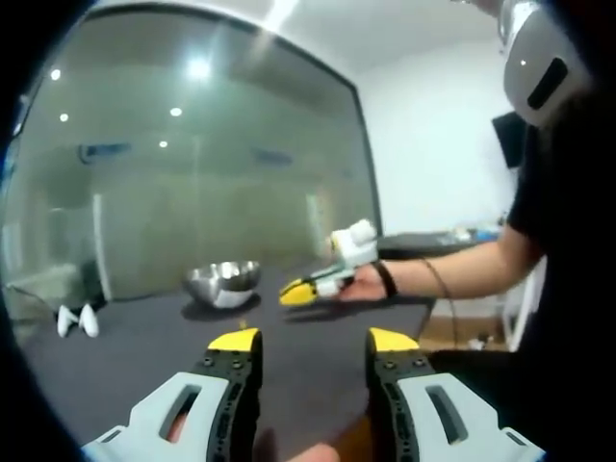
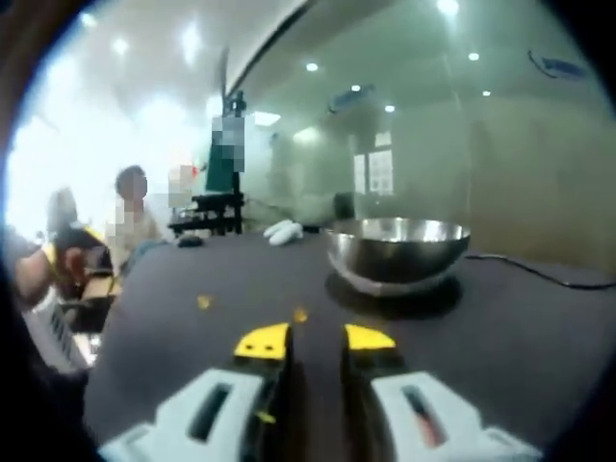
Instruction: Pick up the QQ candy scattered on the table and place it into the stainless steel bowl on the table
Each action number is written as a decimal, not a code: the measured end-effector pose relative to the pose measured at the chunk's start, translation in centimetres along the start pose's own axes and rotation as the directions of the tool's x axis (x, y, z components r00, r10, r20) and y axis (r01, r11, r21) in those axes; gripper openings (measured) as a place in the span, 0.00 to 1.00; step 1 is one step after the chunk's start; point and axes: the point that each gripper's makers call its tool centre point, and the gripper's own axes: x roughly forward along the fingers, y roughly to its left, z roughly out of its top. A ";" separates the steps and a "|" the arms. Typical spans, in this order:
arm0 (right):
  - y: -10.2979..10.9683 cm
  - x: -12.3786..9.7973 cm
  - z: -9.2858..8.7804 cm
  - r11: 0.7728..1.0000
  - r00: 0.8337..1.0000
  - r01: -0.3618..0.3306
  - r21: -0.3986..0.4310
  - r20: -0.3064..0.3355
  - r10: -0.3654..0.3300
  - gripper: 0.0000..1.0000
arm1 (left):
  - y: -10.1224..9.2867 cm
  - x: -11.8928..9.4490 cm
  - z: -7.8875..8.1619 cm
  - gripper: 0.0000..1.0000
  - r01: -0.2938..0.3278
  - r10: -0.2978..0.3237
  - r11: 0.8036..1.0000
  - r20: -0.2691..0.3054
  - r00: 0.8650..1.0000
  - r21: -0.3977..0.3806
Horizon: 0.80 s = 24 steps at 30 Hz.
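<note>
Nearest us in the left gripper view, the left gripper [image 1: 314,339] is standing with its yellow-tipped jaws wide apart and nothing between them, hovering over the dark bench [image 1: 144,351]. In the right gripper view, the right gripper [image 2: 315,339] is holding its jaws at a narrow gap, also with nothing between them.

We are seeing the QQ candy as small yellow-orange bits: one piece [image 2: 301,315] is lying on the bench just ahead of the right gripper's tips, and another piece [image 2: 203,302] is lying further to the left, well apart from the first. In the left gripper view a tiny yellowish speck [image 1: 243,323] is lying just beyond the left jaw tip; it is too small for us to tell more.

The stainless steel bowl [image 2: 398,252] is sitting upright on the bench beyond the candy, shiny and rounded, and what lies inside it is hidden from us. In the left gripper view the bowl [image 1: 222,283] is standing just beside the right gripper [image 1: 296,292], which a person's hand [image 1: 358,283] is carrying. A white object [image 1: 76,320] is resting near the bench's far left edge. A glass wall [image 1: 192,154] is rising behind the bench, and a dark cable [image 2: 539,272] is trailing right of the bowl.
</note>
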 end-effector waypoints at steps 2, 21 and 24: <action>-0.1 0.7 -0.5 1.000 1.000 -0.008 0.003 -0.012 0.008 0.21 | 0.0 -0.1 0.1 0.44 0.000 0.000 1.000 0.001 1.000 -0.002; 1.0 9.0 -1.9 0.980 0.977 -0.162 -0.111 -0.159 0.144 0.23 | 1.2 -1.1 -0.3 0.44 -0.040 0.040 0.999 -0.015 0.999 -0.030; 1.3 9.3 -1.8 0.981 0.973 -0.172 -0.089 -0.169 0.156 0.23 | 1.5 -1.3 -0.6 0.44 -0.053 0.052 0.998 -0.022 0.998 -0.036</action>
